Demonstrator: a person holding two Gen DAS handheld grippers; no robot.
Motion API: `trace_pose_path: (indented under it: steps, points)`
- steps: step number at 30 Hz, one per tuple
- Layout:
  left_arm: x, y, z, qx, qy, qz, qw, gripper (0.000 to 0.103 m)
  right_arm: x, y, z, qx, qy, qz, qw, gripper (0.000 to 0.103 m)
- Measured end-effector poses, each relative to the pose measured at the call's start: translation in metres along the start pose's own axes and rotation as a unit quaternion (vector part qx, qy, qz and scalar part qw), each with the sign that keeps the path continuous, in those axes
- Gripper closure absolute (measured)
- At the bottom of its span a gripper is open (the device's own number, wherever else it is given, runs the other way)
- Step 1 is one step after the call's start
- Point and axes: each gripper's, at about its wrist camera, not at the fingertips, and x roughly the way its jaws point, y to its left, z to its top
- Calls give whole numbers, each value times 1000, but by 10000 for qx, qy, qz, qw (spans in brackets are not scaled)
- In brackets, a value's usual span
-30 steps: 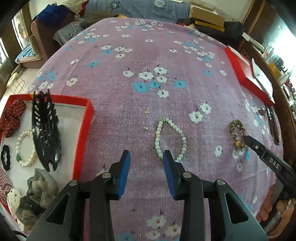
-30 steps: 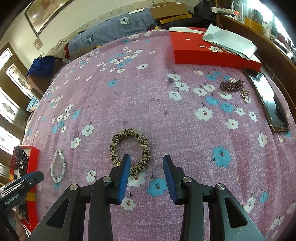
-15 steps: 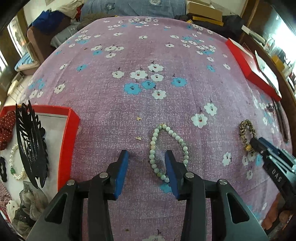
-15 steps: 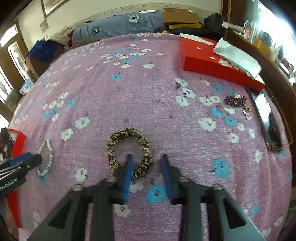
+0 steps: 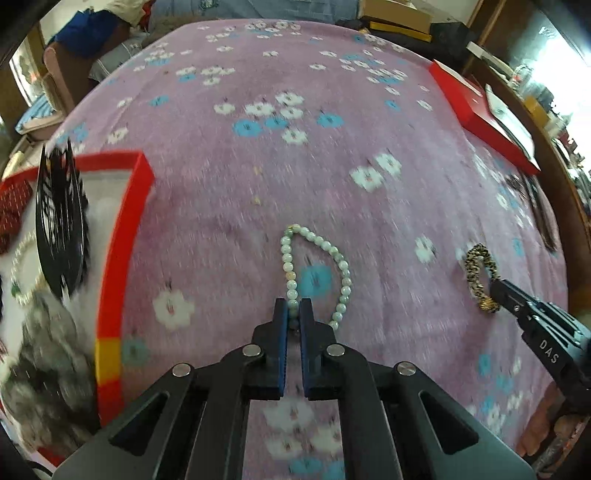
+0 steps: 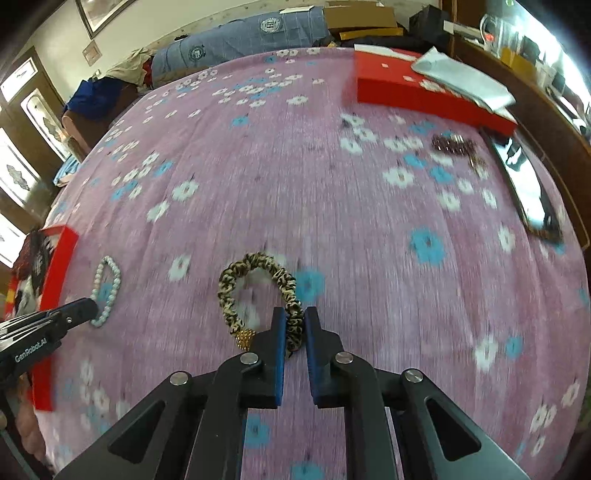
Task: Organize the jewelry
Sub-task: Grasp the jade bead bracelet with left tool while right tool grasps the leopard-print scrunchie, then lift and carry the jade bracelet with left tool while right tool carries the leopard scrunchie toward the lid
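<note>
Holding black comb (image 5: 59, 225), red tray (image 5: 123, 236)

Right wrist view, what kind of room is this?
Probably a lived-in bedroom at home: a bed under a purple floral bedspread, folded bedding piled at its far edge, framed pictures on the wall.

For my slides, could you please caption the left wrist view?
Left gripper shut on pale bead bracelet beside red tray.

Bead bracelet (image 5: 316, 273) on bed (image 5: 295, 166), centre-near. Tray (image 5: 122, 236) to its left, hair claw (image 5: 59, 229) in it. Scrunchie (image 5: 478, 277) to the bracelet's right. Box (image 5: 480, 114) far right; mirror (image 6: 528, 188) near the box.
</note>
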Motion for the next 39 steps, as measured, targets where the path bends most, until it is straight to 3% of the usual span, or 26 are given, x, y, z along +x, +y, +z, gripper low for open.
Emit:
trace_pose_path:
  steps: [8, 16, 19, 21, 24, 29, 31, 32, 33, 36, 39]
  points:
    - [-17, 7, -42, -145, 131, -390, 9990, 98, -24, -11, -49, 454, 209, 421, 9979, 92]
    - [-15, 2, -36, -24, 139, -290, 9995, 97, -26, -14, -53, 610, 226, 463, 9968, 92]
    - [-14, -3, -35, 103, 108, -365, 9992, 86, -25, -10, -51, 554, 209, 374, 9975, 92]
    - [-14, -8, -35, 158, 103, -511, 9985, 69, -24, -8, -49, 519, 199, 312, 9980, 91]
    - [-14, -18, -38, 354, 33, -394, 9986, 59, -24, -3, -50, 421, 140, 215, 9988, 90]
    - [-13, -36, -45, 752, -91, 79, 9971, 56, -23, 5, -58, 212, -113, -30, 9997, 90]
    - [-13, -36, -46, 728, -81, 267, 9970, 68, -23, 10, -58, 85, -125, -145, 9998, 90]
    - [-15, -34, -46, 694, -86, 301, 9971, 87, -24, 10, -58, 51, -102, -168, 9998, 90]
    - [-16, -31, -47, 619, -48, 173, 9979, 93, -24, 9, -57, 23, -46, -165, 9999, 90]
    - [-22, -20, -49, 458, -112, 71, 9989, 103, -25, 8, -58, -5, 81, 12, 10000, 90]
    - [-24, -10, -49, 324, -114, 46, 9994, 103, -28, 8, -64, -105, 83, 51, 9999, 91]
